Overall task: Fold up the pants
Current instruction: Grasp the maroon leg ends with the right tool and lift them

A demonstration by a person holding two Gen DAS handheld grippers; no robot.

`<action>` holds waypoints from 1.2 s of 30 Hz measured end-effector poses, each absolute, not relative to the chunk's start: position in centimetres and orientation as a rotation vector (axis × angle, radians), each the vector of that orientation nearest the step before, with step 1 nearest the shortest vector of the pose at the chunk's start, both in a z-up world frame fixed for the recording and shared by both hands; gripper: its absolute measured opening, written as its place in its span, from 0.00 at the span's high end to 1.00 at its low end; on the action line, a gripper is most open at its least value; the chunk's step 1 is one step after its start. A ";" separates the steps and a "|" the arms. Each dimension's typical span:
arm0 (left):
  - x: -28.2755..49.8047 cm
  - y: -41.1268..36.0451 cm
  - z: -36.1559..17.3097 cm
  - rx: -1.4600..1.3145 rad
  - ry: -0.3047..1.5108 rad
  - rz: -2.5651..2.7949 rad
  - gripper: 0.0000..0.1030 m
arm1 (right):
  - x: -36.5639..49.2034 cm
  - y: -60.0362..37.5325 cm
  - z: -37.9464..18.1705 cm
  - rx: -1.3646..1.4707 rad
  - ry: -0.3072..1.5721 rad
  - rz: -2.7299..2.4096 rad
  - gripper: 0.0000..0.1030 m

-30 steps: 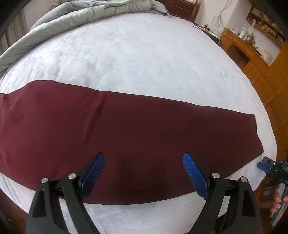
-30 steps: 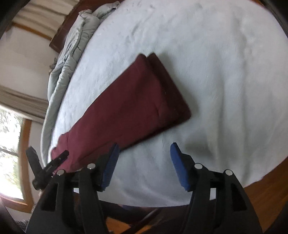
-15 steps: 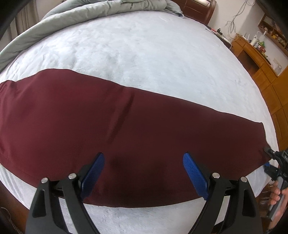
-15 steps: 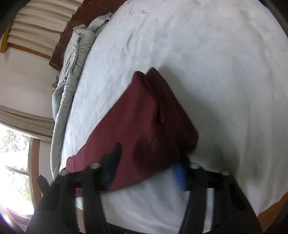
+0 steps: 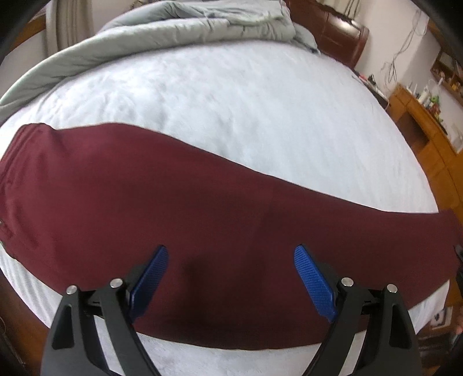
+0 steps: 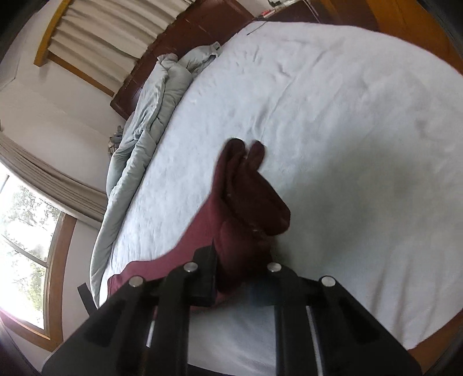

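Observation:
Dark red pants [image 5: 202, 219] lie folded lengthwise across the white bed [image 5: 246, 110], waistband at the left, leg ends at the right. My left gripper [image 5: 231, 272] is open, its blue pads above the middle of the pants near the front edge. In the right wrist view, my right gripper [image 6: 240, 277] has closed on the leg ends of the pants [image 6: 249, 196] and holds them bunched and lifted off the bed [image 6: 347, 144]. Its fingertips are hidden by the cloth.
A grey duvet [image 5: 173, 31] is bunched along the far side of the bed, also in the right wrist view [image 6: 150, 115]. A wooden headboard [image 5: 330, 26] and a wooden desk with small items [image 5: 425, 121] stand at the right. A window [image 6: 26, 231] is at the left.
My right gripper moved onto the leg ends, shut on them and lifted them into a bunch. My left gripper moved a little left along the pants and stayed open.

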State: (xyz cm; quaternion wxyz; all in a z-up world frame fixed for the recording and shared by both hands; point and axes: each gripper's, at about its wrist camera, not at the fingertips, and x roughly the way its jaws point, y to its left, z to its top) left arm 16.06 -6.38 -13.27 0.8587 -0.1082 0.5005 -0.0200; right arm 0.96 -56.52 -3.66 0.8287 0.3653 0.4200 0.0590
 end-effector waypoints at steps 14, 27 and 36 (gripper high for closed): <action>16.1 -6.5 -16.7 -0.184 1.120 -0.077 0.13 | -0.8 -57.4 -11.1 0.799 1.032 -0.049 0.86; 15.4 -4.4 -14.9 -0.241 1.114 -0.079 0.04 | 0.2 -54.8 -7.5 0.720 1.019 -0.085 0.84; 14.8 0.8 -13.8 -0.309 1.091 -0.028 0.04 | 3.3 -47.3 -1.0 0.590 0.946 0.020 0.81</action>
